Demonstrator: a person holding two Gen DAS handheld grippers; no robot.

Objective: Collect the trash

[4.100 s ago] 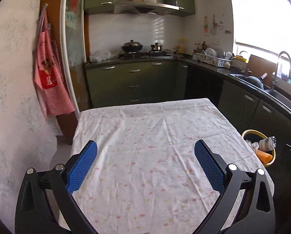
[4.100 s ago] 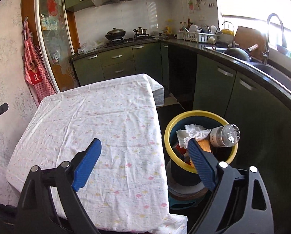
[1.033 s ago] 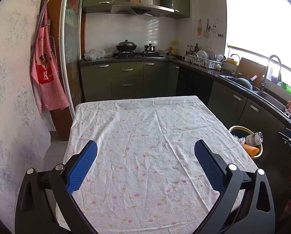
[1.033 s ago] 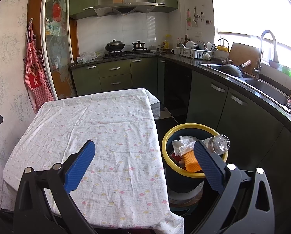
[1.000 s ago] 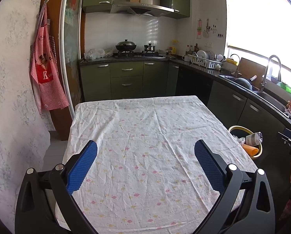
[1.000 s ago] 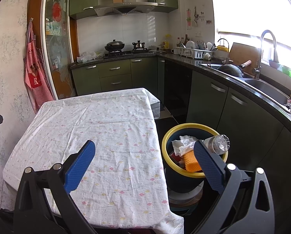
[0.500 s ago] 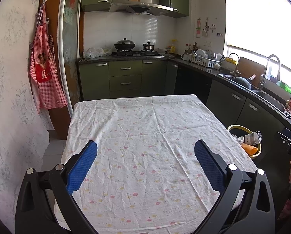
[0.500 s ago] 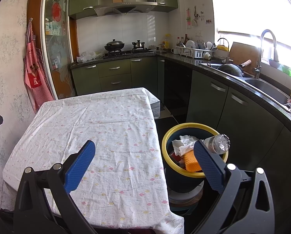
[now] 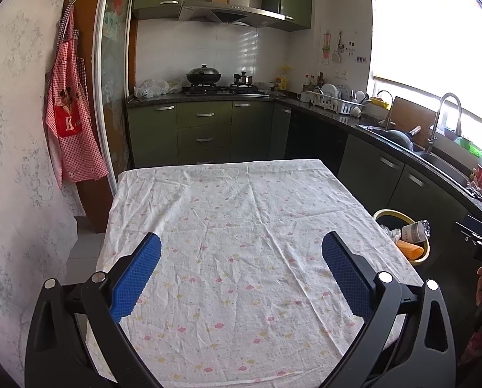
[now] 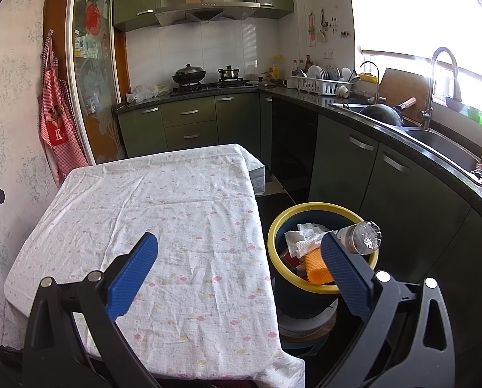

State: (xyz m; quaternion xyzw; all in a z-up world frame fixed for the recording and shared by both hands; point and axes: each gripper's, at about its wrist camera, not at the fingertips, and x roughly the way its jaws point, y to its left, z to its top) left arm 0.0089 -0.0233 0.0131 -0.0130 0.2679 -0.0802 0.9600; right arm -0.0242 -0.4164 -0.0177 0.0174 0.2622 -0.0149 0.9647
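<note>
Clearly both tongs hang released: the left gripper (image 9: 239,263) and right gripper (image 10: 239,263) over a bare tablecloth (image 10: 163,213). Trash sits in the yellow-rimmed bin (image 10: 320,208) by the right tongs' right finger; I'd scan for strays, then stop.

My fingers (image 9: 137,278) wear blue pads with a fine dimpled, rubbery grain, set on smooth matt black plastic arms with bright metal pins. Under them the cloth (image 9: 241,226) is thin, creased white cotton, matt, printed with small pink and yellow marks. Off its right edge the bin (image 10: 308,208) is smooth plastic with a glossy yellow rim; in it lie crumpled white paper (image 10: 302,241), a clear crinkled plastic bottle (image 10: 360,237) catching light, and an orange piece (image 10: 318,268) with a waffled surface. The kitchen counter (image 10: 386,127) is polished dark stone; the tap (image 10: 434,64) is shiny metal.
</note>
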